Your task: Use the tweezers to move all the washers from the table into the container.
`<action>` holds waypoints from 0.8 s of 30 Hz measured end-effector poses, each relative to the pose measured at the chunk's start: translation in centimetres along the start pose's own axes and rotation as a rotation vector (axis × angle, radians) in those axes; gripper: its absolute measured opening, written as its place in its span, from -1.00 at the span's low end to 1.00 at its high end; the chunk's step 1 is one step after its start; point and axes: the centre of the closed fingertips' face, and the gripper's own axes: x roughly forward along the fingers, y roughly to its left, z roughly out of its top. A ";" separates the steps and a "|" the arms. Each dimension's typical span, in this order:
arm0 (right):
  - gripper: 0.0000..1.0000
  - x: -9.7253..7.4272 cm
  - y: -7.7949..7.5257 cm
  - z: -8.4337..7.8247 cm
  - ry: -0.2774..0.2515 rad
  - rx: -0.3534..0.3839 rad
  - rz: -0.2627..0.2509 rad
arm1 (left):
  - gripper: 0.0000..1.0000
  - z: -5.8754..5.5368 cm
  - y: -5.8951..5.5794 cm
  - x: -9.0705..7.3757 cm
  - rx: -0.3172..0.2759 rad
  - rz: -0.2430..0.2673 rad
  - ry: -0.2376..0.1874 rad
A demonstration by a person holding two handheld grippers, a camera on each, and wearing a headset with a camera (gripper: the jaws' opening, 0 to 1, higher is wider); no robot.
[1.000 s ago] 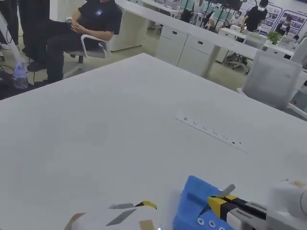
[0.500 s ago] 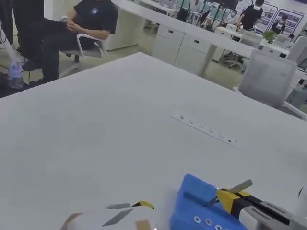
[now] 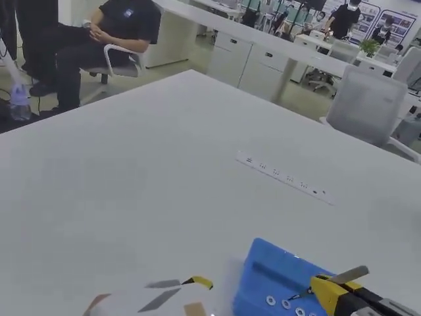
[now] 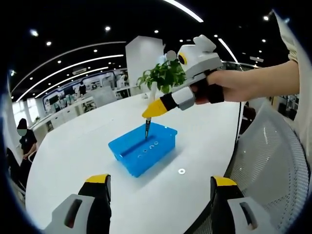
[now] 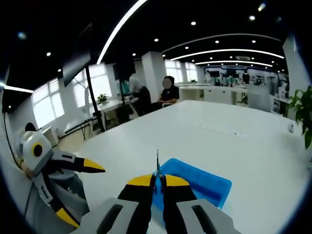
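over blue container point(image 4: 146, 164) — tweezers point(image 4: 147, 127) upright, tips down, tight in right hand-held gripper point(image 4: 150, 112) — left hand-held gripper point(image 4: 161, 180) agape

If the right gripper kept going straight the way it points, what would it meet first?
Probably the floor of the blue container: the right gripper aims its tweezers down into it, with the tip close above the washers lying inside. Depth is hard to judge.

- Table point(image 3: 164, 171): white top, matt and smooth.
- Container point(image 3: 279, 280), at 5 o'clock on the table: blue plastic with a slight sheen.
- Washers point(image 3: 285, 303) inside it: bright, shiny metal.
- Tweezers point(image 5: 157, 163): thin bare metal.
- Right gripper point(image 5: 157, 181): smooth grey-white plastic body, yellow matt jaw tips.
- Chair back point(image 4: 273, 158), at 4 o'clock in the left gripper view: pale mesh.
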 end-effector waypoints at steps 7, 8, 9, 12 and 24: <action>-0.93 -1.1 1.0 -1.0 0.013 -0.020 0.011 | 0.70 -0.1 -0.1 0.1 0.003 -0.005 0.005; -0.93 -1.1 1.0 -1.3 0.017 -0.018 0.017 | 0.70 -0.1 -0.2 0.1 0.004 -0.007 0.006; -0.93 -1.2 1.1 -1.5 0.022 -0.018 0.019 | 0.70 -0.1 -0.2 0.1 0.006 -0.009 0.007; -0.93 -1.4 1.5 -2.2 0.040 -0.023 0.025 | 0.70 -0.2 -0.3 0.1 0.013 -0.012 0.012; -0.93 -1.5 2.7 -4.3 0.069 -0.005 0.046 | 0.70 0.2 -0.2 0.0 -0.004 -0.010 -0.014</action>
